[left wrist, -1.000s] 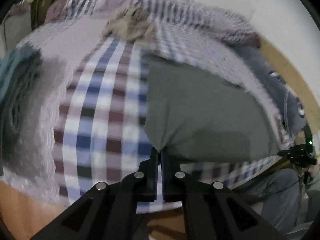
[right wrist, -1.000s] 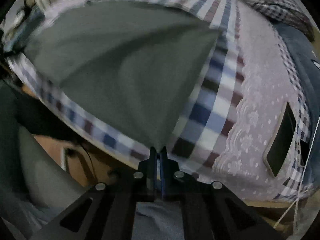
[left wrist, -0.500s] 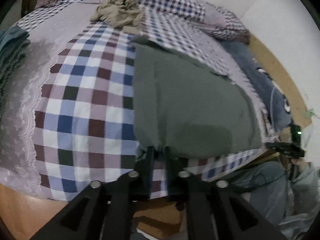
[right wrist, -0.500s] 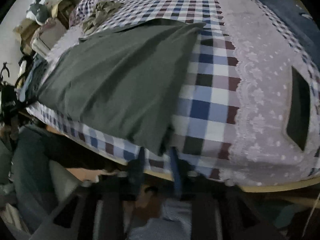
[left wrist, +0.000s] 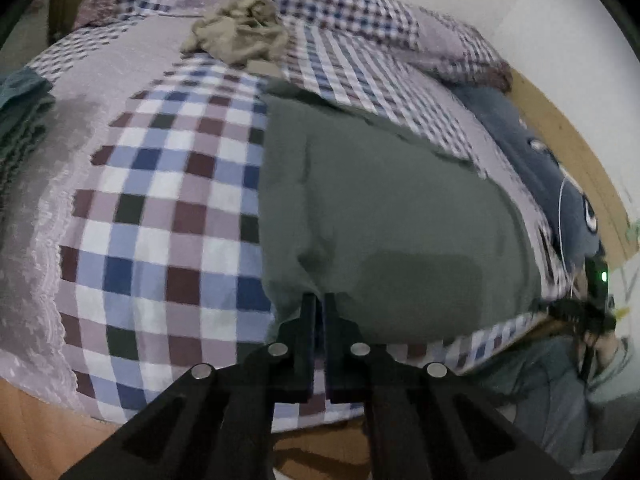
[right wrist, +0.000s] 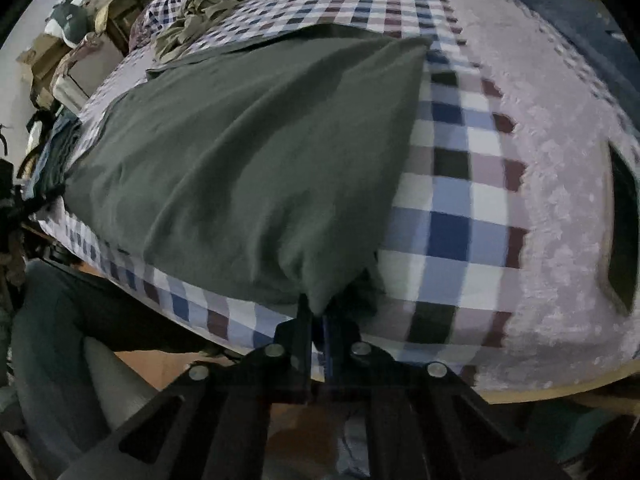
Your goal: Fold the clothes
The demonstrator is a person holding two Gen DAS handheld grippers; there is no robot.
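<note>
Seemingly unlabelled green garment [left wrist: 392, 216] — both grippers clamped.

Dull grey-green garment [left wrist: 392, 216] plain all over, spread on a bedcover [left wrist: 168, 216] checked in white, light blue, navy, maroon and mauve with a lilac lace-patterned border, a crumpled khaki-beige cloth [left wrist: 240, 32] beyond, a dark blue garment [left wrist: 532, 160] at the side, both grippers black.

Checked bedspread [left wrist: 168, 216] covers the bed; wooden frame [left wrist: 576, 152] behind.
</note>
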